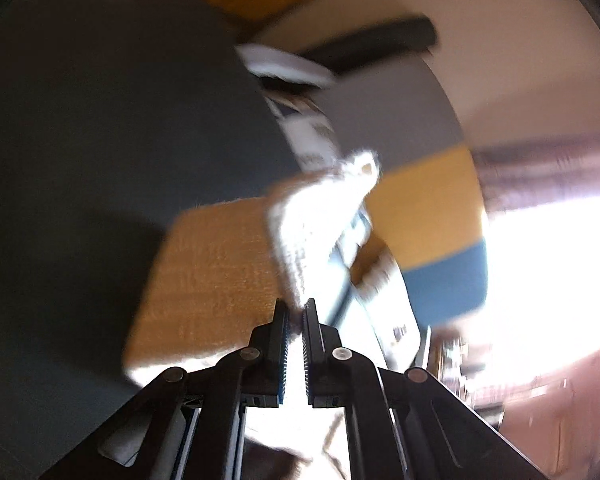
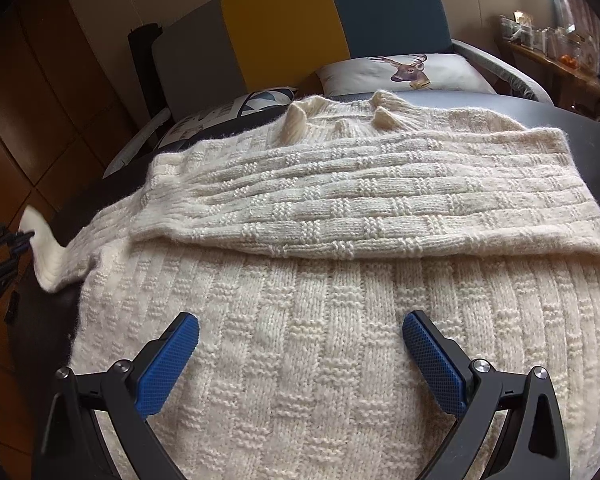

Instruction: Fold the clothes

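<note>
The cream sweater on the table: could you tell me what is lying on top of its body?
One sleeve is folded across the cream sweater. The left gripper pinches the other sleeve's cuff off the table's edge. What the folded sleeve covers is hidden.

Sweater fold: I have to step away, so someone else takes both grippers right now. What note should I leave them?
Left gripper: shut on the sweater's sleeve cuff, held off the table's left edge.
Right gripper: open, over the sweater body, gripping nothing.
Sweater lies spread on the dark table, collar away from you, toward the pillows.
Done: one sleeve already lies folded across the chest.
Left: bring the held sleeve across the body, then probably fold the body and smooth it.
</note>
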A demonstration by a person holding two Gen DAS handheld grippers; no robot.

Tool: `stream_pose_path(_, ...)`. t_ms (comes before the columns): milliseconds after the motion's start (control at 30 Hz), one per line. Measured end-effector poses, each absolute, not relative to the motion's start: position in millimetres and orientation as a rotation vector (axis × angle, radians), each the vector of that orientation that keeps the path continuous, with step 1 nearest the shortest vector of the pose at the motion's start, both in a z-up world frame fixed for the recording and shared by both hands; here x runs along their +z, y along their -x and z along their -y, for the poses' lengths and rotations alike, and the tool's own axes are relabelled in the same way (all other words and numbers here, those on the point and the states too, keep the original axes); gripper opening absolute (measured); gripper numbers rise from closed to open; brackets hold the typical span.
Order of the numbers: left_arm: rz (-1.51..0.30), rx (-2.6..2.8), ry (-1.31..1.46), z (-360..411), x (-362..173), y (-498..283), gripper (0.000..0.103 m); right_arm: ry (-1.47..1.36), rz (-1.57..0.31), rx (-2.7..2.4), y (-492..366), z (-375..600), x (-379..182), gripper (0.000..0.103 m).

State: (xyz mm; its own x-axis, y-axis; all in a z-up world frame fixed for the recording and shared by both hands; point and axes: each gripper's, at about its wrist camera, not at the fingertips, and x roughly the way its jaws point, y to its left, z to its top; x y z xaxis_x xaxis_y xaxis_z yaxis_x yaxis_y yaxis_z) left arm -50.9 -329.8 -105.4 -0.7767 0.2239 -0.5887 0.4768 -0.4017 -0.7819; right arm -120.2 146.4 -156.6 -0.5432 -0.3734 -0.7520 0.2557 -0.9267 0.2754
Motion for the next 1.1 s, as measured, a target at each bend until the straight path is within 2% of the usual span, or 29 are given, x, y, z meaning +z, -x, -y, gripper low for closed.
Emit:
stream_pose_path(300, -1.465, -2.499, -1.277, 201, -96, 121, 0.005, -1.237, 0.230, -2.459, 121, -151, -156, 0.103)
stream_pose_path(567, -1.405, -2.541, -1.415, 173, -117, 144, 0.005, -1.253, 0.323, -2.361, 130, -153, -141, 0.103)
stream_pose_path(667, -1.381, -2.556, -1.468, 162, -124, 153, 0.018, -1.217, 0.459, -2.279, 141, -149, -122, 0.103)
stream_pose_path(733, -1.364, -2.565, -1.503, 155, -129, 159, 0.018, -1.205, 0.553, -2.200, 154, -142, -119, 0.103)
stream_pose_path(767, -1.356, -2.570, -1.520, 152, -132, 162, 0.019, -1.204, 0.618, -2.142, 163, -137, -121, 0.101)
stream_pose_path(833, -1.374, -2.573, -1.521, 152, -135, 159, 0.019, -1.203, 0.751, -2.020, 178, -127, -128, 0.084)
stream_pose_path(867, -1.395, -2.573, -1.511, 155, -136, 155, 0.019, -1.209, 0.818, -1.967, 184, -121, -134, 0.070)
stream_pose_path(900, -1.415, -2.573, -1.500, 158, -138, 151, 0.019, -1.218, 0.859, -1.943, 190, -114, -140, 0.066)
stream_pose_path(1033, -1.497, -2.570, -1.456, 170, -142, 134, 0.019, -1.248, 1.000, -1.873, 209, -88, -161, 0.065)
stream_pose_path(1100, -1.538, -2.568, -1.433, 176, -144, 125, 0.019, -1.243, 1.073, -1.836, 216, -81, -170, 0.060)
